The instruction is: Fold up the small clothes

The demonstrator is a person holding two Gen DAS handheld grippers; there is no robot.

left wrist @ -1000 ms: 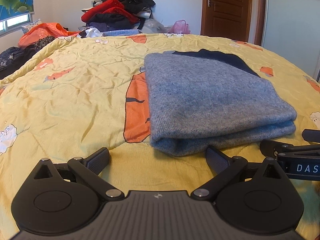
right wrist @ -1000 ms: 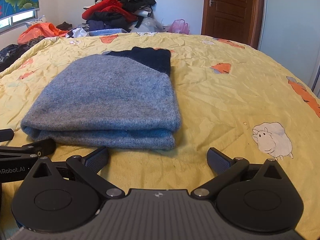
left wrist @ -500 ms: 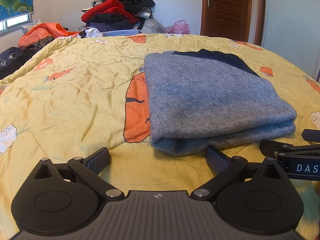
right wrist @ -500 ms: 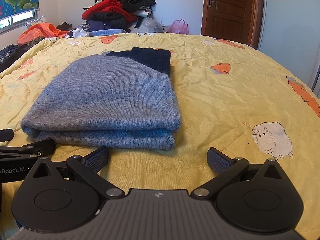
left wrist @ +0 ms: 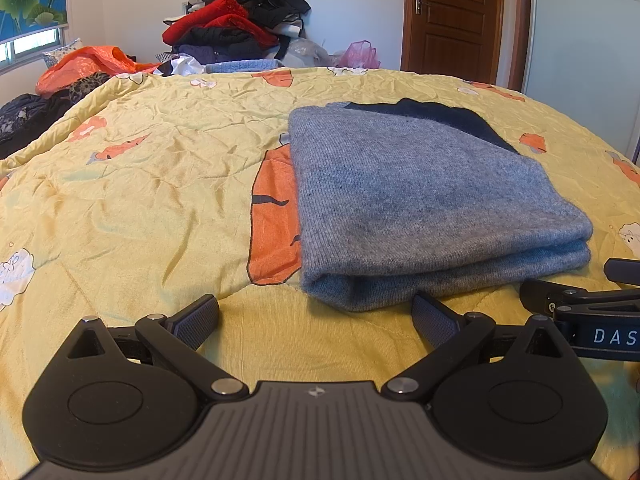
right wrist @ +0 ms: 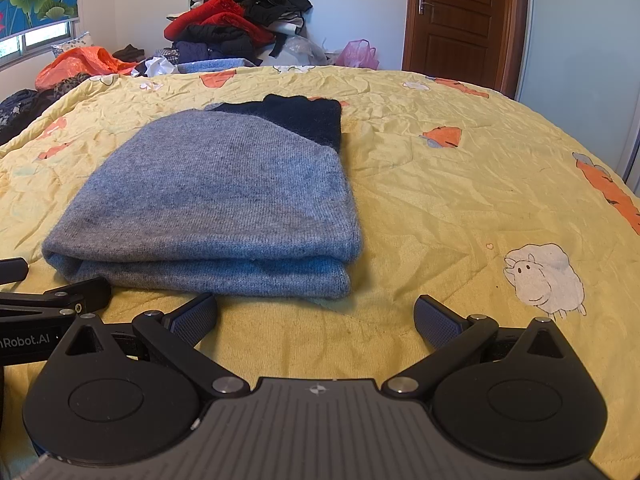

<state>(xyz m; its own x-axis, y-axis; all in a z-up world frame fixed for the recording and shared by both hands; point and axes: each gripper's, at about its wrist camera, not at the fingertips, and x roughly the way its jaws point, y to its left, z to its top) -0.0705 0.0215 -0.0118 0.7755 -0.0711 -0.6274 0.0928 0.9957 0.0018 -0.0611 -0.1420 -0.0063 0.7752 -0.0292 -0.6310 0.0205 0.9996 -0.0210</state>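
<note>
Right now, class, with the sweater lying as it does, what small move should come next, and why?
Probably draw both grippers back: the sweater already lies folded flat on the quilt, and the left gripper and right gripper are open, holding nothing.

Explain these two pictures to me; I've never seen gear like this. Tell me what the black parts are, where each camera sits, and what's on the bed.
No robot here: a person holds a two-finger tool in each hand, with a camera on each looking forward. The black shapes at the bottom are the left gripper and the right gripper, both open and holding nothing. Each view also catches the other tool at its edge. On the yellow quilt lies a folded grey sweater. Behind the bed sits a pile of clothes.
</note>
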